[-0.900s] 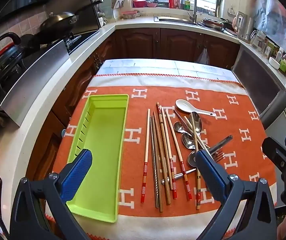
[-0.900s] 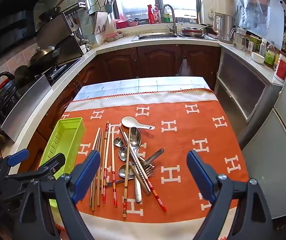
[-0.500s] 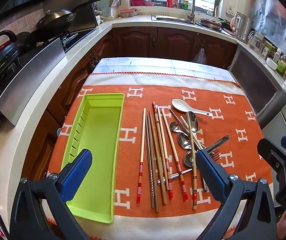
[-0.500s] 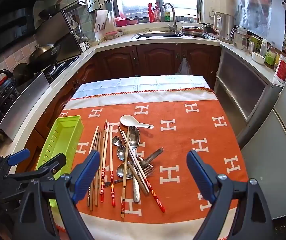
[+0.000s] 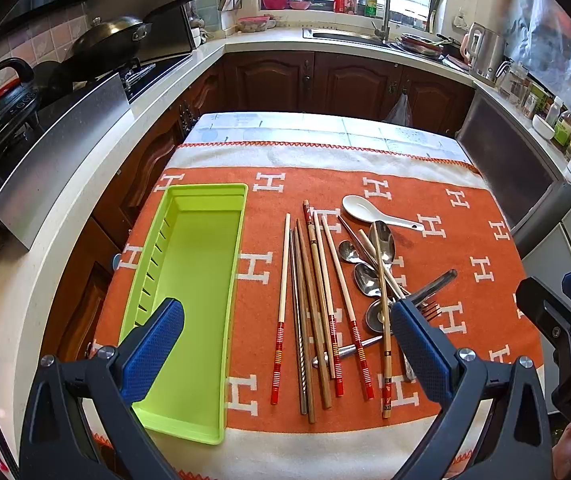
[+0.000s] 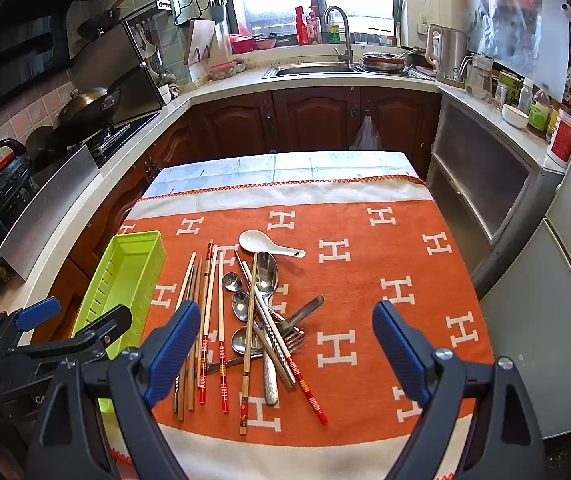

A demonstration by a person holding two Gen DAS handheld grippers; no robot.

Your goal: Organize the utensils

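The left gripper (image 5: 285,344) is hanging wide open over the near edge of the table, gripping nothing; its left finger (image 5: 153,344) is showing over the green tray (image 5: 197,272). The right gripper (image 6: 285,344) is also gaping fully, empty, above the pile of utensils. Chopsticks (image 5: 317,312) are lying side by side just right of the tray, on the orange cloth (image 5: 465,240). Metal spoons (image 5: 365,276) and a fork (image 6: 295,334) are crossing each other beside them, with a white spoon (image 5: 365,210) lying farther back.
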